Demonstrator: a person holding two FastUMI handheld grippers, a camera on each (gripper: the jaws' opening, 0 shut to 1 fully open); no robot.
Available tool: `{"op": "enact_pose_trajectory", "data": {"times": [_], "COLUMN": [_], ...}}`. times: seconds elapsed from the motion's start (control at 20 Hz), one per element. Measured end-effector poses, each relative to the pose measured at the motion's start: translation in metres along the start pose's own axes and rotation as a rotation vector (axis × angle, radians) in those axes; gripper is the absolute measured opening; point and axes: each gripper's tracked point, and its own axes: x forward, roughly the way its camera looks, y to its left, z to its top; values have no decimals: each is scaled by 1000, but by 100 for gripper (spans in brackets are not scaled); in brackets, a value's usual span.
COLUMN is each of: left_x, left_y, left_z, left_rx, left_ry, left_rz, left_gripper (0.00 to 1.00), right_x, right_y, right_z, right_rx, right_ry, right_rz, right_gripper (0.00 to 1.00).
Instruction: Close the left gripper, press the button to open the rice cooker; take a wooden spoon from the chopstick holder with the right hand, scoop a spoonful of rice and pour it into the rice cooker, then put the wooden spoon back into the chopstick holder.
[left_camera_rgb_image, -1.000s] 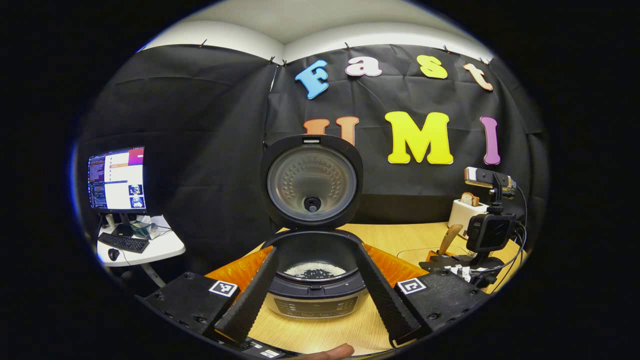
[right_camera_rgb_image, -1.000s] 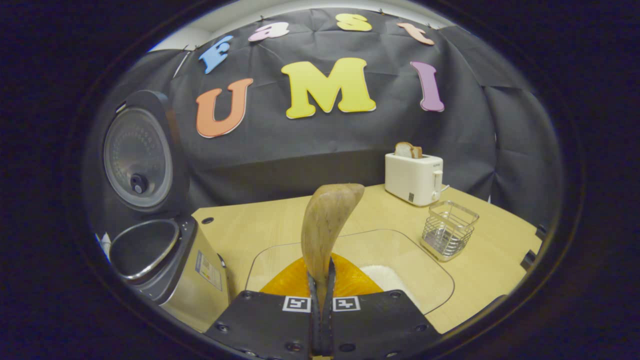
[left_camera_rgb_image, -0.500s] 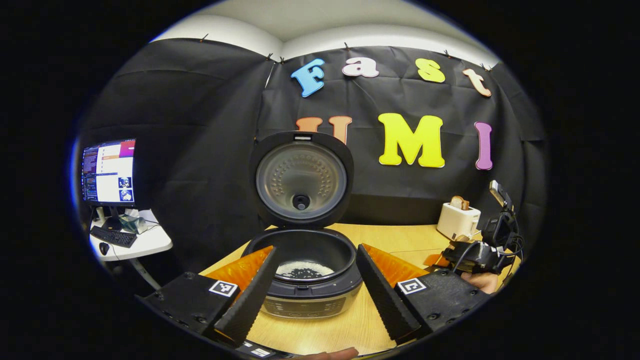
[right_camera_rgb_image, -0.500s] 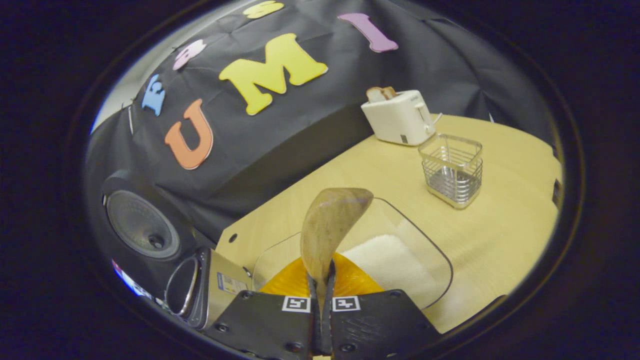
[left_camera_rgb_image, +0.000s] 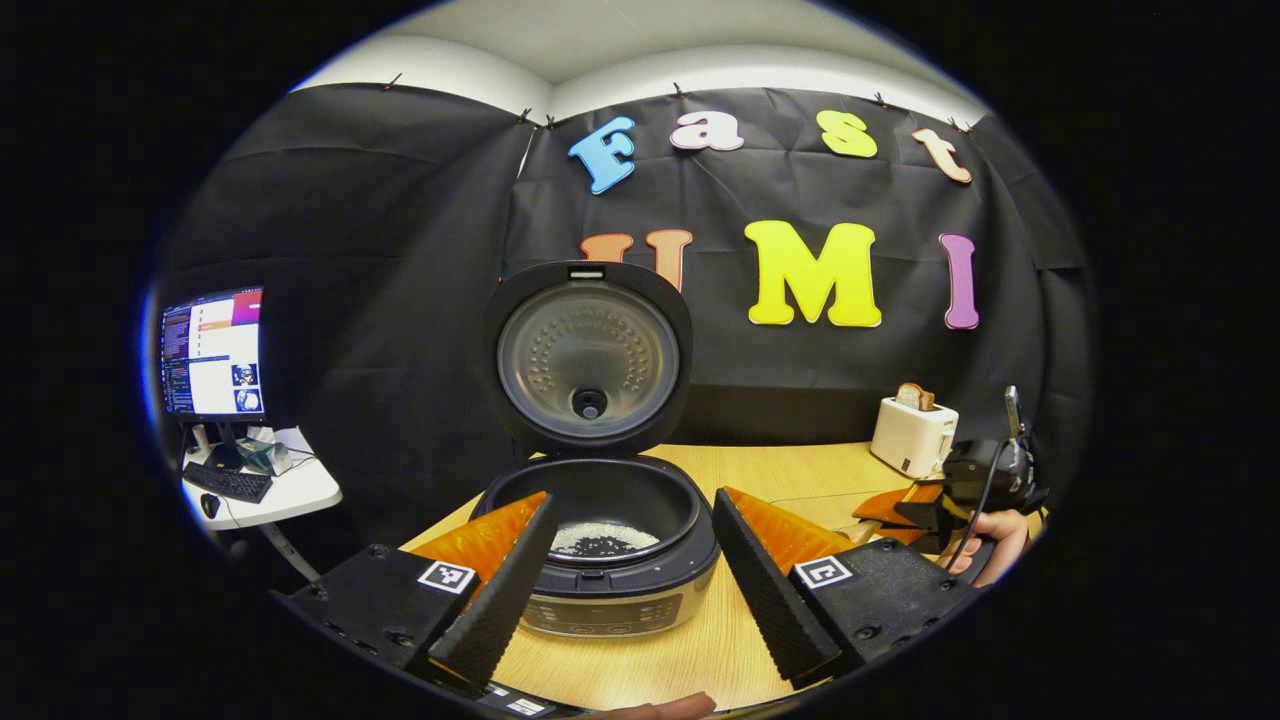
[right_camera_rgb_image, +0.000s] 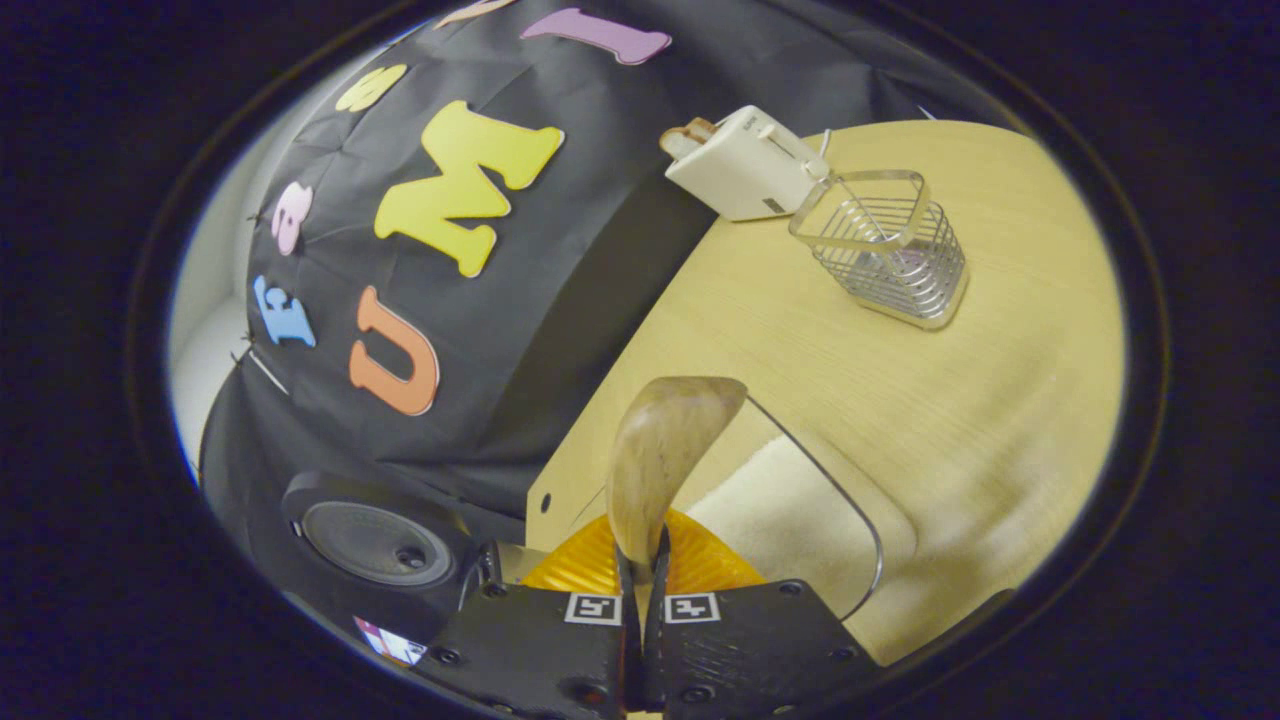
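Note:
The rice cooker (left_camera_rgb_image: 600, 560) stands open on the wooden table (left_camera_rgb_image: 700, 640), its lid (left_camera_rgb_image: 590, 360) upright and a little white rice in the pot. My left gripper (left_camera_rgb_image: 635, 500) is open just in front of it, one finger on each side of the pot. My right gripper (right_camera_rgb_image: 640, 570) is shut on the handle of the wooden spoon (right_camera_rgb_image: 660, 450), whose bowl points up and forward. It hangs rolled to one side over a clear tray of rice (right_camera_rgb_image: 780, 510). The wire chopstick holder (right_camera_rgb_image: 885, 250) stands farther off on the table. The right gripper (left_camera_rgb_image: 975, 490) is at far right in the left gripper view, held by a hand (left_camera_rgb_image: 990, 550).
A white toaster (right_camera_rgb_image: 740, 160) with bread stands by the back wall, just behind the chopstick holder. The cooker lid (right_camera_rgb_image: 375, 545) sits low at left in the right gripper view. A monitor (left_camera_rgb_image: 212, 350) and keyboard on a small side table (left_camera_rgb_image: 290, 490) stand off to the left.
My right gripper has rolled over with the spoon and moved down and away from the cooker toward the rice tray. My left gripper stays open and has drawn back slightly.

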Motion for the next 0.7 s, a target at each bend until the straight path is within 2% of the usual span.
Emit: {"op": "enact_pose_trajectory", "data": {"times": [0.55,0.7], "left_x": [1,0], "left_y": [11,10], "left_z": [1,2], "left_rx": [-21,-24], "left_ry": [-2,-6], "left_rz": [26,25], "left_gripper": [100,100], "right_x": [-19,-18], "right_y": [-6,-3], "right_z": [27,28], "right_rx": [429,487], "right_ry": [114,150], "right_rz": [141,175], "right_gripper": [1,1]}}
